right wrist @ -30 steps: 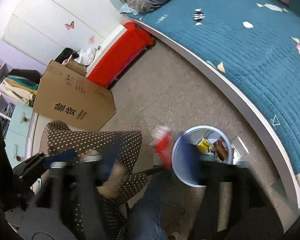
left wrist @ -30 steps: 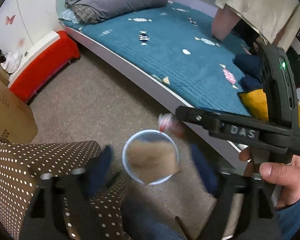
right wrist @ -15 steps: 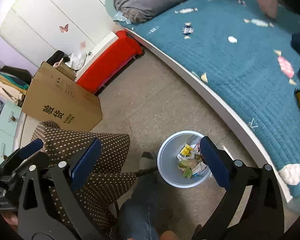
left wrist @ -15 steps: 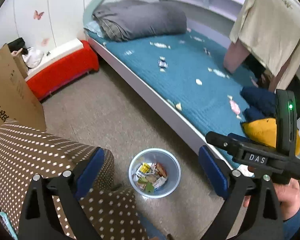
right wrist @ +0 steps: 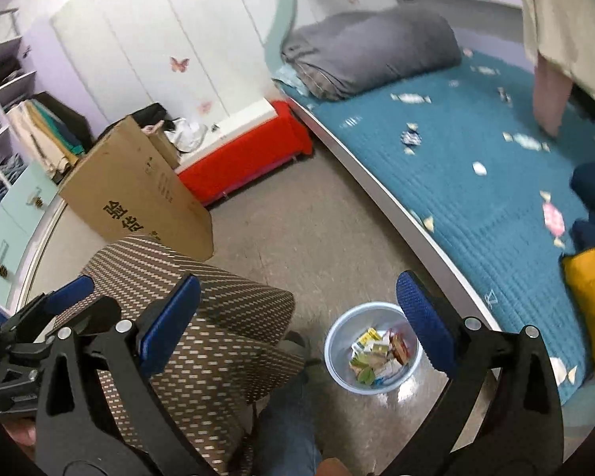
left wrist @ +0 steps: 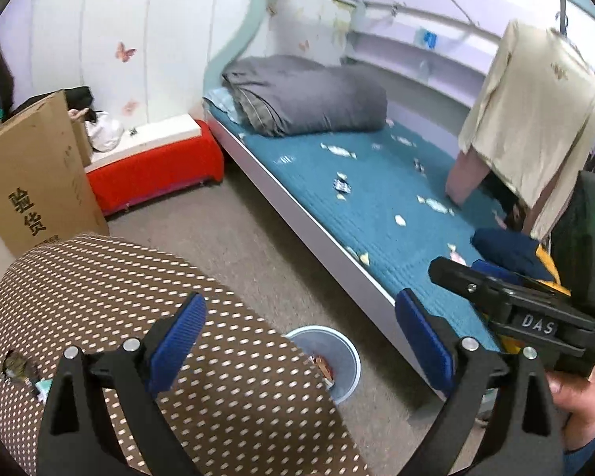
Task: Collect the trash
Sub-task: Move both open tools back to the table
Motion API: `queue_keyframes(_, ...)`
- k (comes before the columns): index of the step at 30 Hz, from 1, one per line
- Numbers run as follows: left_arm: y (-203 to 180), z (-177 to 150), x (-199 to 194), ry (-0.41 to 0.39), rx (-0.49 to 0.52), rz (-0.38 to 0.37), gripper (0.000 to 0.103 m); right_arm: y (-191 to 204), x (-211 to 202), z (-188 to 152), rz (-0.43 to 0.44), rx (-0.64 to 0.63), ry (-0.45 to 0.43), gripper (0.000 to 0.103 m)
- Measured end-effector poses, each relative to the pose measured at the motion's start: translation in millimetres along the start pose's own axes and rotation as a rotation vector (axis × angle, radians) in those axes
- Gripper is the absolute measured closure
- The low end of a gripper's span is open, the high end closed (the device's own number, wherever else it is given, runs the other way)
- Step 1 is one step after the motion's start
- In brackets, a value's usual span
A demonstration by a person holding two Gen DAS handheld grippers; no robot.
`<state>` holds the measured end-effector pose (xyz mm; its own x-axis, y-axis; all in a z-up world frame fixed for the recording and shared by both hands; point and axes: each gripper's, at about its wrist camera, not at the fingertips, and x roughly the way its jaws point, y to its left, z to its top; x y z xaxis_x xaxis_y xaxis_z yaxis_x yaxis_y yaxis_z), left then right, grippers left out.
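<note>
Bed (right wrist: 476, 182) w/ teal cover runs along the right, candy wrappers (right wrist: 410, 135) scattered on it. Polka-dot seat (right wrist: 202, 317) near left. Bin (right wrist: 371, 351) on the floor btwn seat & bed (wrappers inside). Left tool (left wrist: 297, 345) and right tool (right wrist: 297, 321) both spread wide, nothing in either.

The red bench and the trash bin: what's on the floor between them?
Nothing: in the right wrist view, bare floor runs from the red bench to the trash bin.
</note>
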<state>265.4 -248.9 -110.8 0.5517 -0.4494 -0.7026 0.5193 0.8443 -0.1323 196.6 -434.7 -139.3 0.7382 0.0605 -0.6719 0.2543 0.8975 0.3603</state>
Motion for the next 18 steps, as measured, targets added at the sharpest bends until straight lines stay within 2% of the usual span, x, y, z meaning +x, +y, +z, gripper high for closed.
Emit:
queue_keyframes(9, 54, -10, -68, -0.109, -0.087, 0.036, 0.008, 76, -32, 0, 0.031, -0.136, -0.068, 0.006)
queue_keyframes(18, 99, -26, -133, -0.225, -0.151, 0.115, 0.006, 141, -60, -4, 0.057, -0.236, -0.133, 0.006)
